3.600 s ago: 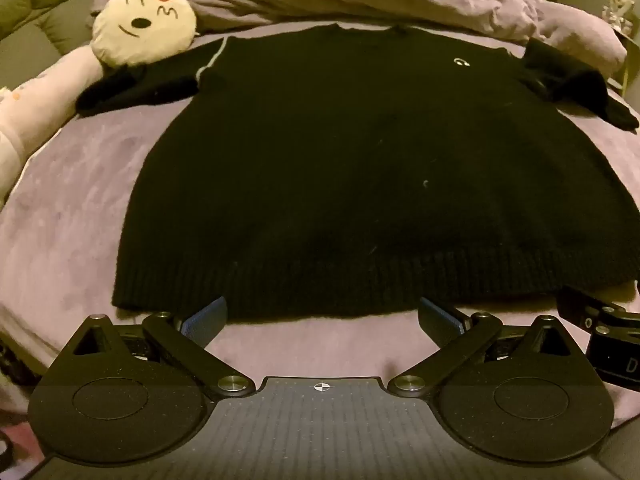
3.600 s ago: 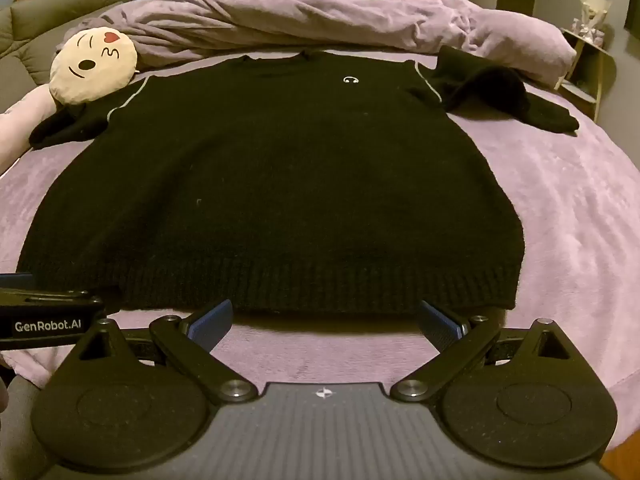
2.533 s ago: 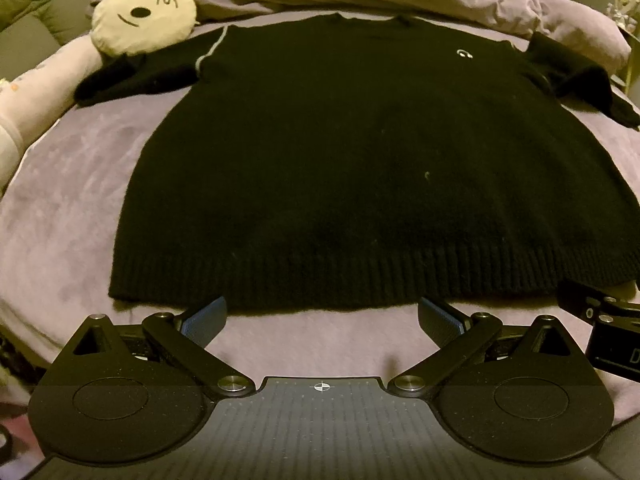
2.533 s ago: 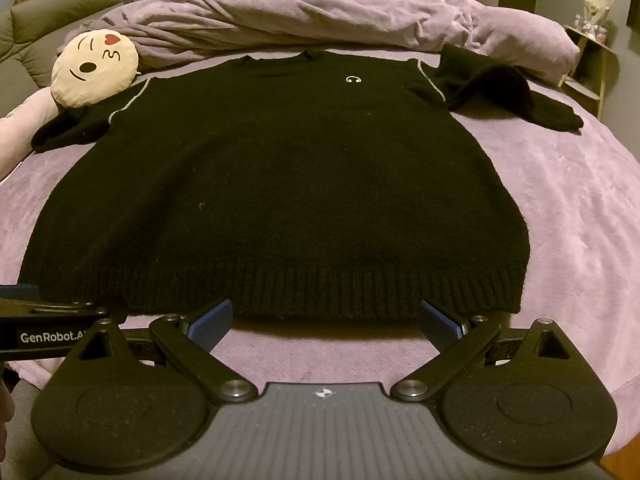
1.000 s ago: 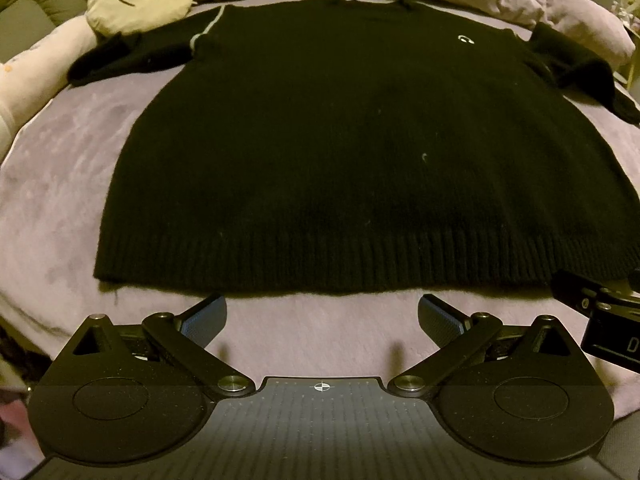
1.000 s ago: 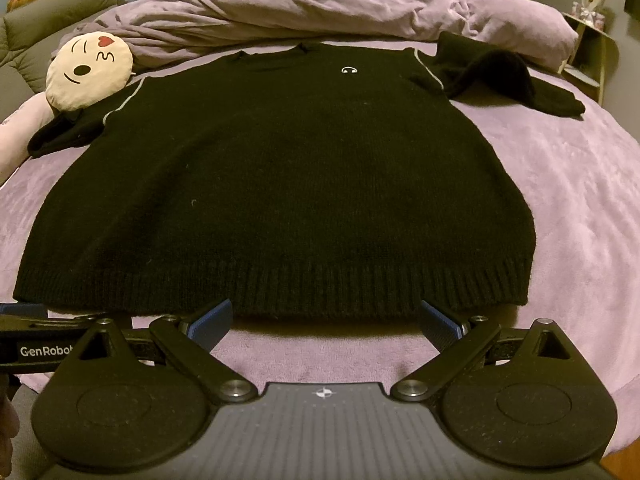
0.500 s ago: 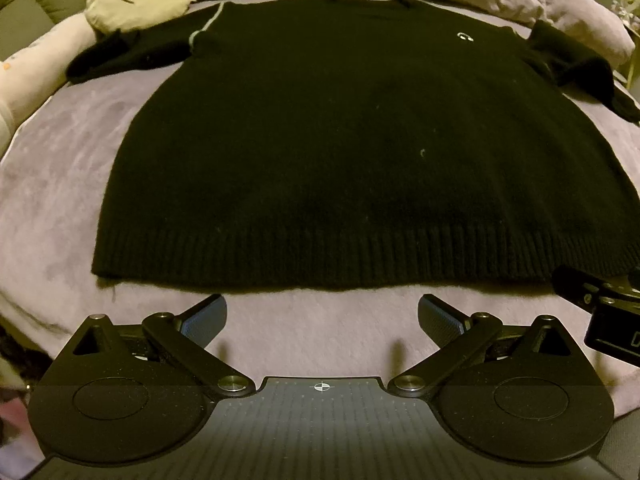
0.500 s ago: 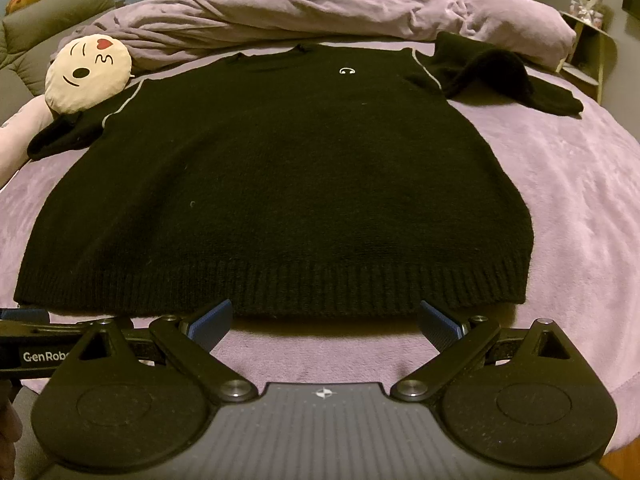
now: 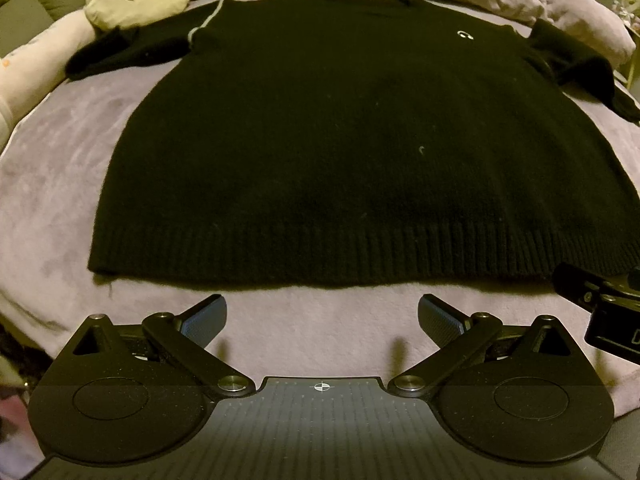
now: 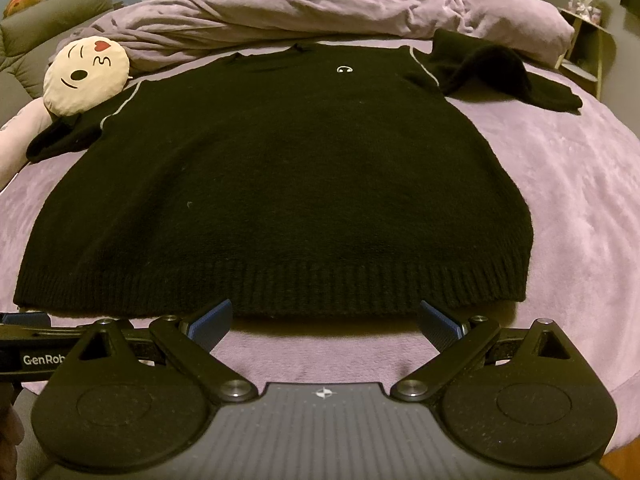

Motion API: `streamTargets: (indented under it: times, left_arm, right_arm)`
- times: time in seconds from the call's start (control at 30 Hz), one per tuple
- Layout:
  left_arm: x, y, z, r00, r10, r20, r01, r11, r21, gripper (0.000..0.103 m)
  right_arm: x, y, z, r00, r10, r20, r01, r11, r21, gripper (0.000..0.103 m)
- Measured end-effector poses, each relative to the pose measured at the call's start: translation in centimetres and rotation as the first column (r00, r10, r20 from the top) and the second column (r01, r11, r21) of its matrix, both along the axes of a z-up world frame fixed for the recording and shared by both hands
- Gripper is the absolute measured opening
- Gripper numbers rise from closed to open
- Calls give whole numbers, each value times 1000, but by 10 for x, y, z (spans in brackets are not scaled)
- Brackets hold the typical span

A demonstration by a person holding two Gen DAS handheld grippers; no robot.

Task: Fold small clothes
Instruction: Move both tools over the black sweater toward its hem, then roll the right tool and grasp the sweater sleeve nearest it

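Note:
A black knit sweater [image 9: 340,140] lies flat, front up, on a purple bed, its ribbed hem nearest me; it also shows in the right wrist view [image 10: 288,184]. Its left sleeve [image 9: 120,50] runs under a pillow and its right sleeve [image 10: 504,72] is bunched at the far right. My left gripper [image 9: 322,318] is open and empty, just short of the hem. My right gripper [image 10: 324,322] is open and empty, its fingertips level with the hem's edge.
A round cream emoji pillow [image 10: 86,76] lies at the far left on the bed [image 10: 580,200]. A crumpled purple duvet [image 10: 320,8] runs along the far side. A grey sofa [image 10: 48,20] stands at the left and a small shelf [image 10: 584,40] at the far right.
Both grippers have stayed open near the hem. The left view has drawn back a little, so more bare bed shows between its fingers and the hem.

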State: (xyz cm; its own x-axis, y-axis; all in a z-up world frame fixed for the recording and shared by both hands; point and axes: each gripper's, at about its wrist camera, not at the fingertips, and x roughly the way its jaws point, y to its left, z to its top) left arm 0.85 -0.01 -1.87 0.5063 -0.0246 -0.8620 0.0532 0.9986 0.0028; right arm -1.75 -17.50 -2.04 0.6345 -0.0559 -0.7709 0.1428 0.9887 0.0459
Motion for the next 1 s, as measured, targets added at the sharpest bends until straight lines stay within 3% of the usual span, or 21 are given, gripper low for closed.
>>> streamTargets:
  times: [1.0]
  left_arm:
    - [12, -1, -9, 999, 28, -39, -28, 1000, 3, 103]
  right_arm:
    - [7, -18, -16, 999, 43, 18, -44, 998, 33, 99]
